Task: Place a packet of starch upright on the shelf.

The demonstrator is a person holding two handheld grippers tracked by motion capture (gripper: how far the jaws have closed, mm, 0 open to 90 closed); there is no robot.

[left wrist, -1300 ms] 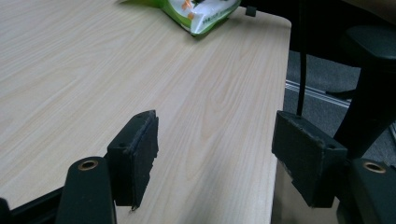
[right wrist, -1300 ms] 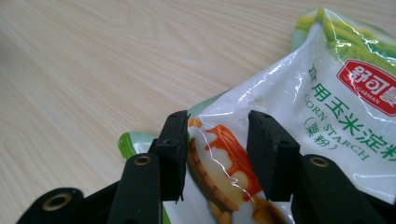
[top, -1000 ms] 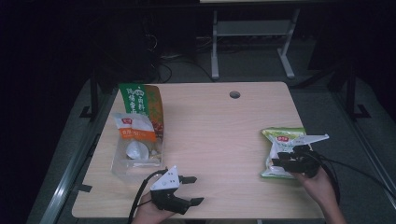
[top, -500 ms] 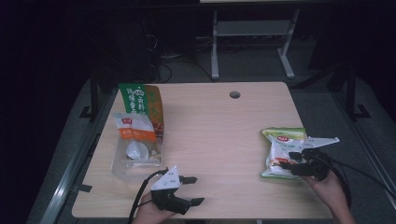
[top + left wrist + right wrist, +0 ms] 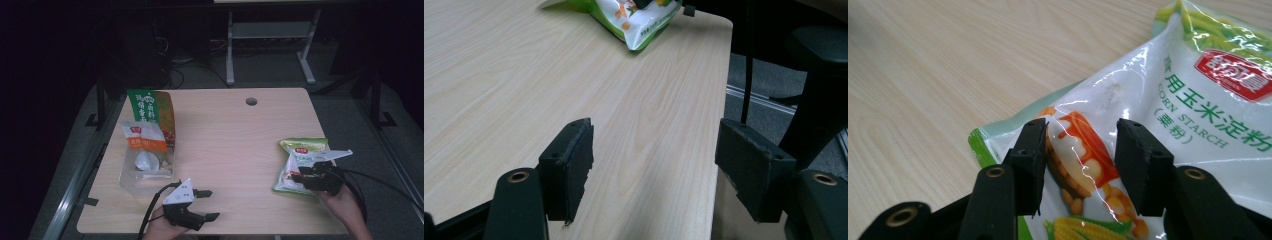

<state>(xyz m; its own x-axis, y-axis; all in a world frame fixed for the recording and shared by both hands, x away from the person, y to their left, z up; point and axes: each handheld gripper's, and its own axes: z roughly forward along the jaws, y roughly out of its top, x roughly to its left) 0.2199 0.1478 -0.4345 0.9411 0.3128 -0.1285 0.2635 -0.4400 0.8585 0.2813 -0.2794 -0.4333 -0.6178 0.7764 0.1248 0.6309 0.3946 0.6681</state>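
Our right gripper (image 5: pixel 1080 165), jaws just closing, pinches a fold of the starch bag (image 5: pixel 1168 125) at the table's (image 5: pixel 225 145) right edge. Our left gripper (image 5: pixel 205 205) hangs spread near the front edge, well apart from the bag.

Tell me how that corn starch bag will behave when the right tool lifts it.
The corn starch bag looks glossy and wrinkled, so it will probably feel slippery and floppy. With the right tool at one end, powder would likely shift and the free end sag. It lies flat, so rolling seems unlikely.
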